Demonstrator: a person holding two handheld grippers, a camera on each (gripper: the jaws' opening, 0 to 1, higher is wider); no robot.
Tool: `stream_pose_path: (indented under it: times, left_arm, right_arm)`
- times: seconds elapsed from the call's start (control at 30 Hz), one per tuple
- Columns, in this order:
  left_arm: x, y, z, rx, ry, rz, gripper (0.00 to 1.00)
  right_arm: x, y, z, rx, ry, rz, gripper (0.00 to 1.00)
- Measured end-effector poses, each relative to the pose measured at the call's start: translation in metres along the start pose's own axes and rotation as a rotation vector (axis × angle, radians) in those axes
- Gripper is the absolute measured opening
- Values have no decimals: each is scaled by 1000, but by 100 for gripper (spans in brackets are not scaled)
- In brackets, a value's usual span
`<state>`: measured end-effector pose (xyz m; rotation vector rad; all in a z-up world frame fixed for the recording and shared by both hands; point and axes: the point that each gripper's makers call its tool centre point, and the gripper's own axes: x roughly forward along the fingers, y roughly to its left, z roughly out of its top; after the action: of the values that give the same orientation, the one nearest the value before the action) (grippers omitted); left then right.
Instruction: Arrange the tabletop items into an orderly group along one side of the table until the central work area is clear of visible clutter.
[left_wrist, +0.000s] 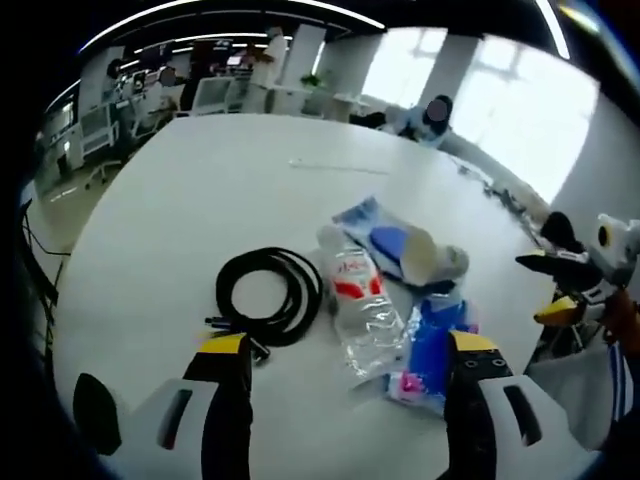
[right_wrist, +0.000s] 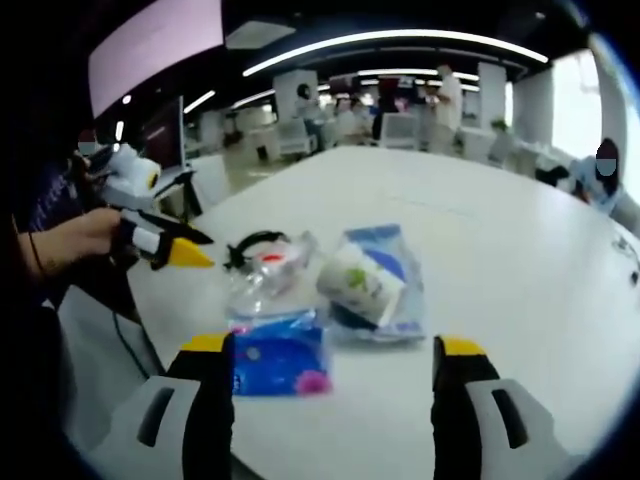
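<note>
Left gripper (left_wrist: 345, 375): jaws wide apart, nothing between them, yellow tips above the near table edge. Seen in right gripper view at far left (right_wrist: 185, 247), held by a hand (right_wrist: 70, 240), jaws parted, hovering beside the table edge.

Right gripper (right_wrist: 325, 375): jaws wide apart, empty, yellow tips low over the near table edge. Seen in left gripper view at far right (left_wrist: 560, 285), black-and-yellow jaws parted, off the table's side.

Table (left_wrist: 200, 190): white, large; far half bare but for a thin pale strip (left_wrist: 325, 165), kind unclear.

Cable (left_wrist: 268, 295): black, coiled in a loop, lying flat left of the bottle and touching or nearly touching it. In right gripper view (right_wrist: 250, 245) behind the bottle, near the table edge.

Bottle (left_wrist: 362, 305): clear plastic, red label, crumpled, lying on its side between cable and blue pack. In right gripper view (right_wrist: 265, 270).

Blue pack (left_wrist: 430, 350): flat, blue with pink marks, just right of the bottle, close to the left gripper's right jaw. In right gripper view (right_wrist: 280, 355) nearest the camera, just beside the left jaw.

Pouch (left_wrist: 375, 235): clear-and-blue bag, flat on the table behind the pack. In right gripper view (right_wrist: 385, 280).

Roll (left_wrist: 430, 258): white, cylindrical, lying on the pouch. In right gripper view (right_wrist: 360, 282), green print on its side.

Cluster sits together near one table side.

Background: office desks, chairs, bright windows; seated person at the far table edge.
</note>
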<state>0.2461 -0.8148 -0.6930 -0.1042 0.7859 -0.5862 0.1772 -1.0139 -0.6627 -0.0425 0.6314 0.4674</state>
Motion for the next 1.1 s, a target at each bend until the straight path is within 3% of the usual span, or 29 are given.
stream_pose_path:
  times: [0.53, 1.1]
  left_arm:
    - [24, -8, -3, -37, 52, 11, 68]
    - [49, -17, 3, -82, 65, 1, 63]
  right_arm:
    - [5, -3, -5, 5, 1, -1, 78]
    - [9, -7, -13, 24, 6, -3, 78]
